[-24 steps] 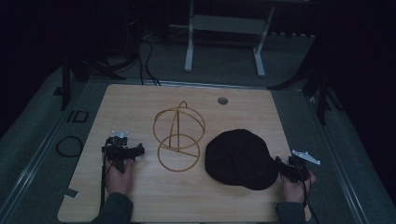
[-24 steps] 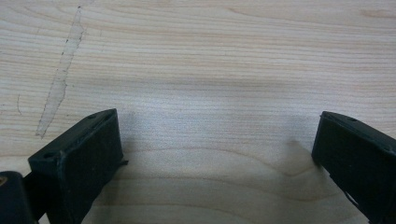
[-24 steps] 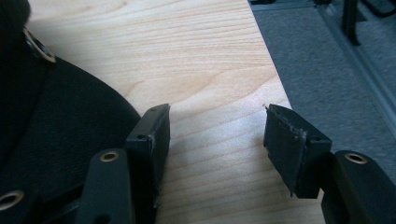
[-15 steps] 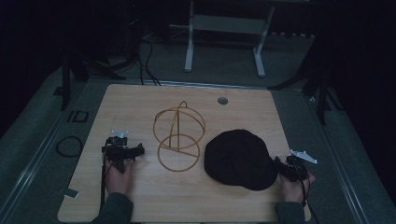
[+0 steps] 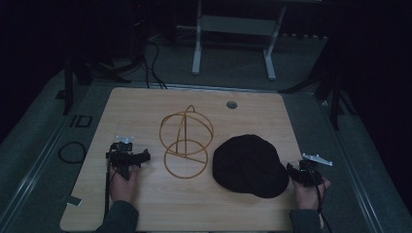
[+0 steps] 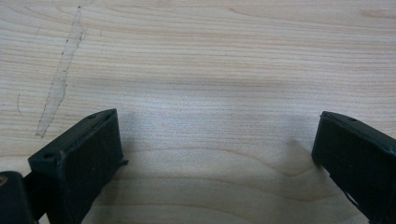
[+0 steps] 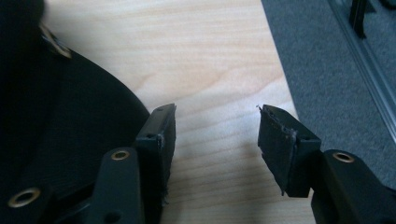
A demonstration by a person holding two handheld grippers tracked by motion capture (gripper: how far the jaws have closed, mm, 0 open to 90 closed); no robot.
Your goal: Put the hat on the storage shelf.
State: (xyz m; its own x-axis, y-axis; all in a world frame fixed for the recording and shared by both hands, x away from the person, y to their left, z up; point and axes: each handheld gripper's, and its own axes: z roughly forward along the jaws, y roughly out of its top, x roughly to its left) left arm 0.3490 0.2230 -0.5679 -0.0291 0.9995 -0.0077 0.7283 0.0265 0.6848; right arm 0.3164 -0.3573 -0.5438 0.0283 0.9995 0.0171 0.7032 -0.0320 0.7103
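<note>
A black cap [image 5: 248, 165] lies on the right half of the wooden table [image 5: 145, 104]. Left of it stands a gold wire stand [image 5: 186, 143] made of hoops. My right gripper [image 5: 295, 173] rests at the cap's right edge near the table's right side. In the right gripper view its jaws stand open over bare wood, with the cap [image 7: 56, 116] just beyond the left jaw and nothing between them. My left gripper [image 5: 143, 156] lies left of the wire stand. Its jaws are spread wide over bare wood [image 6: 215, 93].
A round grommet [image 5: 231, 104] sits near the table's far edge. A white metal frame [image 5: 233, 29] stands on the floor beyond the table, with cables [image 5: 145, 58] beside it. The table's right edge [image 7: 285, 93] drops to grey carpet close to my right gripper.
</note>
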